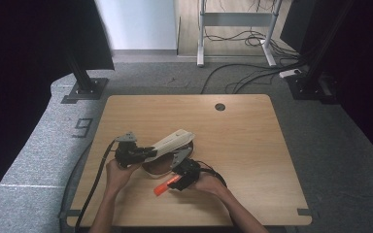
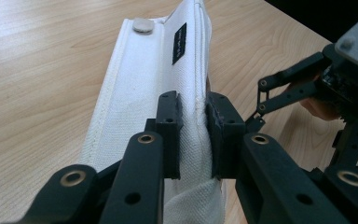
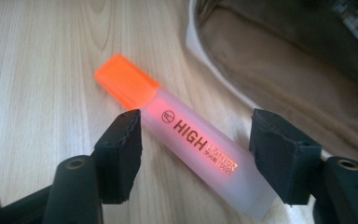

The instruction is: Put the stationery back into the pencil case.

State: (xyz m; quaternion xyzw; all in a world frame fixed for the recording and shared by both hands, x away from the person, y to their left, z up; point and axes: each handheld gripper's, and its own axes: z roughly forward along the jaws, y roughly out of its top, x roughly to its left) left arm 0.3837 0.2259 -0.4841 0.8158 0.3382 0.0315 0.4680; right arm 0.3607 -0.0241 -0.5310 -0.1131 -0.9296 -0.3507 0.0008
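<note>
Pouch pinched in my left gripper, highlighter between the jaws of my right.

My left gripper (image 2: 193, 135) is clenched on the edge of the white pouch (image 2: 144, 88), lifting it above the wooden table (image 1: 243, 141). My right gripper (image 3: 196, 154) straddles the orange highlighter (image 3: 182, 130) lying on the table beside the pouch's brown lining; its pads (image 3: 121, 144) are not pressing on it.

I see a light wooden table (image 1: 252, 145) with a round cable hole (image 1: 220, 107) near its upper edge. Lying on it at lower centre are an orange highlighter (image 1: 164, 187) and a white fabric pencil case (image 1: 172, 141).
</note>
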